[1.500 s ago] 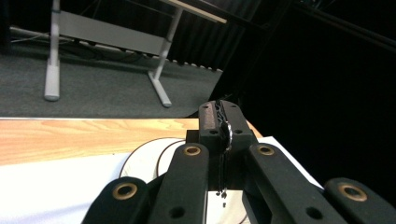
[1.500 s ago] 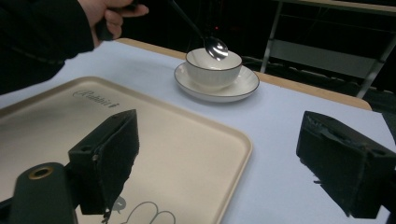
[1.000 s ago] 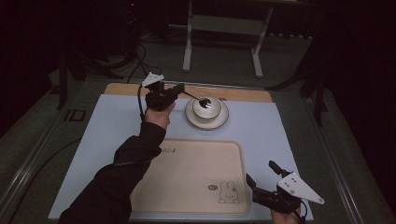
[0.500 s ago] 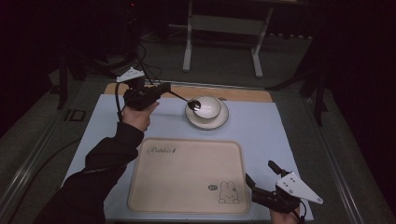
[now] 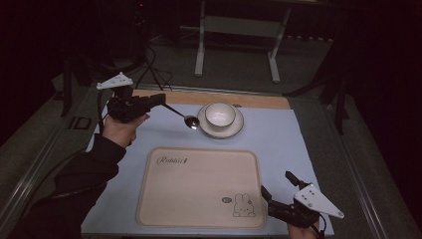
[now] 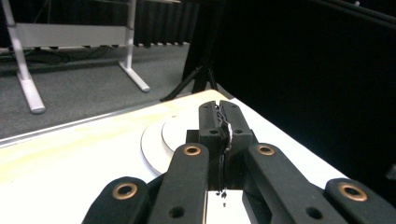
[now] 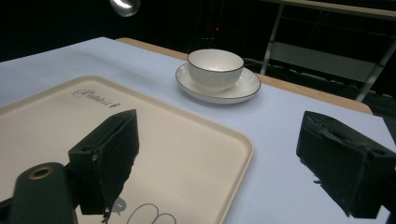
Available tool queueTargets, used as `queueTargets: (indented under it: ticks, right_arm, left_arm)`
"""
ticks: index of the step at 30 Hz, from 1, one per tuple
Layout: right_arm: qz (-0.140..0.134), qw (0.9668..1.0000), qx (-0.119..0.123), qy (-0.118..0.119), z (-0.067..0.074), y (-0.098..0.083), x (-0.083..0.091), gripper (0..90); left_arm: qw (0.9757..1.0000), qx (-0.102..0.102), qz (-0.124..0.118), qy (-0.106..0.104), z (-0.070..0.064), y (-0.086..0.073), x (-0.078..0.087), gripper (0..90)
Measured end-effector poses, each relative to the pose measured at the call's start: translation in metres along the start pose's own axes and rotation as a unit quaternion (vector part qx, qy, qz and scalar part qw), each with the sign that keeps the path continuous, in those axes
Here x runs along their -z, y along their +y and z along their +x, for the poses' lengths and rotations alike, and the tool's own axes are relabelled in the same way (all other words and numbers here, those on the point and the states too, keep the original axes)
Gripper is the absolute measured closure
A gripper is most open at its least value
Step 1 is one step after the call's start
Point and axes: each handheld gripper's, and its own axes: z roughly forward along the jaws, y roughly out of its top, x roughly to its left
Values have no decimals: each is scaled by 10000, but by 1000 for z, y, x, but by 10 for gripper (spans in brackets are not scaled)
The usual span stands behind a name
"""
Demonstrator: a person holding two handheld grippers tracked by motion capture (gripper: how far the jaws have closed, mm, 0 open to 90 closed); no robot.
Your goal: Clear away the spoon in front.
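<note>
Clamped on the spoon [image 5: 180, 115], the left gripper [image 5: 158, 98] has lifted it clear of the cup [image 5: 220, 114], now hanging at the saucer's [image 5: 238, 130] nine o'clock; right gripper [image 5: 279, 198] waits, jaws apart, beside the tray [image 5: 199, 184].

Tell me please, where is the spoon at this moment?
In the high view the spoon is held in the air by the left gripper, at the far left of the table; its bowl hangs just left of the saucer that carries the cup.

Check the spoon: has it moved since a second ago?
Yes. The spoon, held in the left tool, has come out of the cup, leftward, off the saucer.
</note>
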Motion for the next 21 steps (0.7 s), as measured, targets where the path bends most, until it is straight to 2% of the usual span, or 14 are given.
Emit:
queueTargets:
  ticks: [2,5,7,12,13,18,19,21]
  right_arm:
    - [-5,10000,10,-4,0,0,0,131]
    - [-12,10000,26,-7,0,0,0,131]
    - [-4,10000,20,-1,0,0,-1,131]
    - [-17,10000,36,-13,1,0,0,130]
    - [-22,10000,34,-12,1,0,0,130]
    - [-19,10000,43,-9,2,0,0,131]
    - [-21,10000,49,-2,2,0,0,131]
    - [-31,10000,54,-1,2,0,0,131]
  left_arm:
    - [10000,-45,47,-1,0,-1,3,895]
    - [9994,-167,269,-147,1,-5,11,895]
    - [9994,-166,254,-143,1,-6,14,895]
    - [9989,-237,274,-284,3,-9,27,895]
    - [9984,-267,288,-414,4,-10,32,895]
    - [9965,-428,476,-541,4,-13,39,895]
    - [9949,-488,585,-665,5,-16,41,895]
    - [9941,-514,636,-712,5,-17,41,894]
